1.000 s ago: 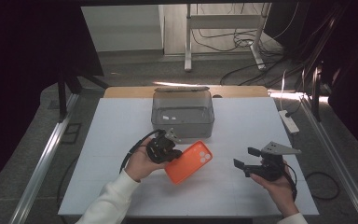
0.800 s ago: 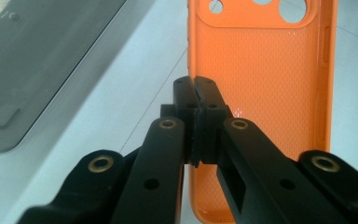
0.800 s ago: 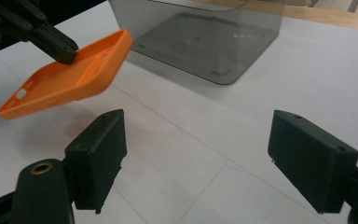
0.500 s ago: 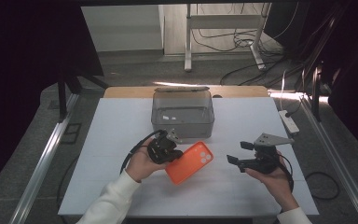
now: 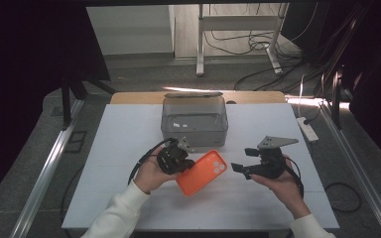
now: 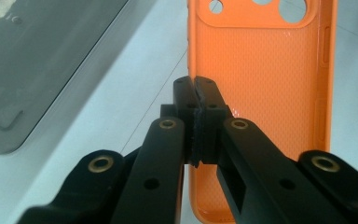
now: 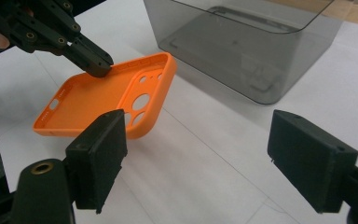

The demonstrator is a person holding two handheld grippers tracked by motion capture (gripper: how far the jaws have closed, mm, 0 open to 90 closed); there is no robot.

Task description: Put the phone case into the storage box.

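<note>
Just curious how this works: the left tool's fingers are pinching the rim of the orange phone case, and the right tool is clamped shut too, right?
Not quite. The left gripper does pinch the orange phone case by its rim, but the right gripper is open: the right gripper view shows its fingers spread wide apart, holding nothing.

One orange phone case [image 5: 201,173]; one grey clear bin [image 5: 194,120]; two hand-held grippers: left [image 5: 184,164], right [image 5: 239,169].
</note>
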